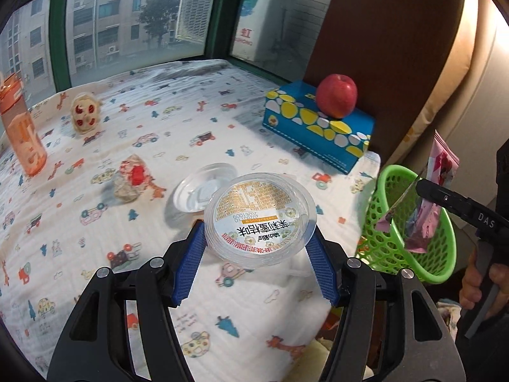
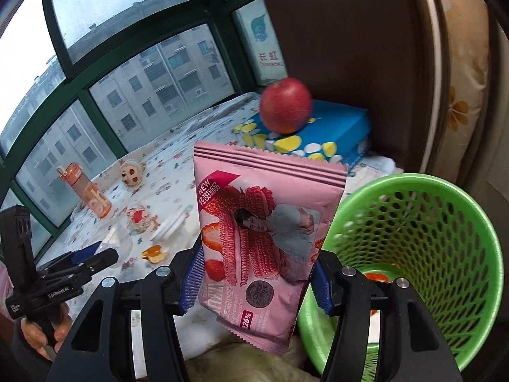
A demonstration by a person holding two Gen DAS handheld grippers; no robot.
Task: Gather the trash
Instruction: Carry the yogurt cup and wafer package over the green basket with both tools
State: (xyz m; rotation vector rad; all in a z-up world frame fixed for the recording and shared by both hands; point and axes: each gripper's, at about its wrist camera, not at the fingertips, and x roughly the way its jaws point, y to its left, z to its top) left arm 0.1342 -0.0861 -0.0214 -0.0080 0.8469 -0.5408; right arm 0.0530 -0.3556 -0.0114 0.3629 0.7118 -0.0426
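Note:
My left gripper [image 1: 257,238] is shut on a clear plastic cup [image 1: 260,218] with a printed lid, held above the patterned cloth. My right gripper [image 2: 256,273] is shut on a pink snack wrapper [image 2: 261,238], held just left of the green mesh basket [image 2: 445,210]. In the left wrist view the right gripper [image 1: 423,187] holds the wrapper [image 1: 435,172] over the basket [image 1: 388,184] at the bed's right edge. Orange peel [image 2: 377,277] lies in the basket's bottom. Two crumpled wrappers [image 1: 132,178] [image 1: 84,113] and a clear lid [image 1: 203,191] lie on the cloth.
A red apple [image 1: 337,95] sits on a blue tissue box [image 1: 315,124] at the back right. An orange bottle [image 1: 20,127] stands at the left. An orange peel piece [image 2: 154,252] lies on the cloth. Windows run behind; a brown headboard [image 1: 397,47] rises at the right.

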